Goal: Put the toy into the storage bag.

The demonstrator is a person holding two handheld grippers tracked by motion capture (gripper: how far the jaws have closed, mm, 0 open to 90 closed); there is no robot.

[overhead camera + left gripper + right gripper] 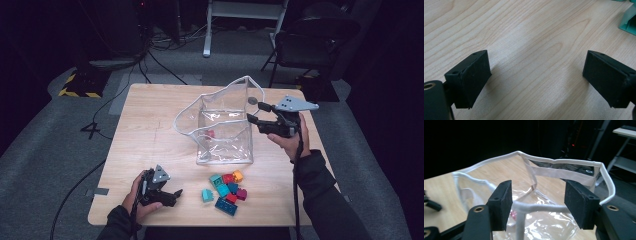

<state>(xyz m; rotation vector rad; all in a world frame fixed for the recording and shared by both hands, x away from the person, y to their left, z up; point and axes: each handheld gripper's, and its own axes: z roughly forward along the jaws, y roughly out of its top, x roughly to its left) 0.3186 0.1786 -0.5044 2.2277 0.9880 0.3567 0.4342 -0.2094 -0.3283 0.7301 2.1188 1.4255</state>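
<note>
1. The left gripper point(170, 195) is resting low on the near-left of the desk point(150, 115), jaws standing apart with nothing between them; in the left gripper view bare wood is showing between the pads.
2. The block pile point(227, 190) is lying just to the right of the left gripper, toward the desk's near edge. The lone teal block point(207, 195) is sitting nearest that gripper, a little apart from the rest. The left hand is judged far nearer the blocks than the right.
3. The clear bag point(222, 132) is standing mid-desk beyond the blocks, mouth facing up, long axis running roughly left to right across the desk. One small red block point(210, 133) is lying inside on its floor.
4. The right gripper point(259, 113) is hovering at the bag's right end, pointing left at it, jaws wide. In the right gripper view the white rim point(541, 208) is passing between the pads without being pressed, so nothing is being held.
5. Judgement: closing on that rim depends on the cord staying crosswise between the pads.
</note>
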